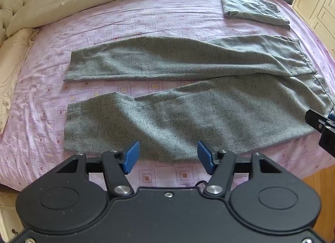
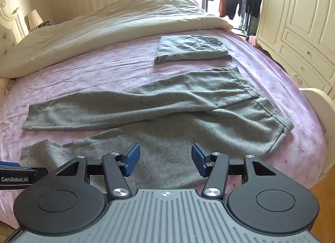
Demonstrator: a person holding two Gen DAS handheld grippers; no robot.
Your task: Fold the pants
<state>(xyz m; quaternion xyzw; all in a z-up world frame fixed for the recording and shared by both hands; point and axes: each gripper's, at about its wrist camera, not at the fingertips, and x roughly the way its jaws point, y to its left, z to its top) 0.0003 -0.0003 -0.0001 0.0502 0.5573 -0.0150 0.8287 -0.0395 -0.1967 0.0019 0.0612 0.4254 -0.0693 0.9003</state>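
- Left wrist view: grey pants [image 1: 178,96] lie spread flat on the pink bed sheet [image 1: 104,23], 2 legs running left, waistband right; left gripper [image 1: 168,155] hangs over the near leg's edge, jaws wide apart, holding nothing; right gripper [image 1: 320,125] shows only partly at the right edge
- Right wrist view: right gripper [image 2: 165,158] stands open and empty above the near leg; the soft, limp, light cloth will likely sag, so pinching hem and waistband looks best; folded grey garment [image 2: 192,49] rests beyond
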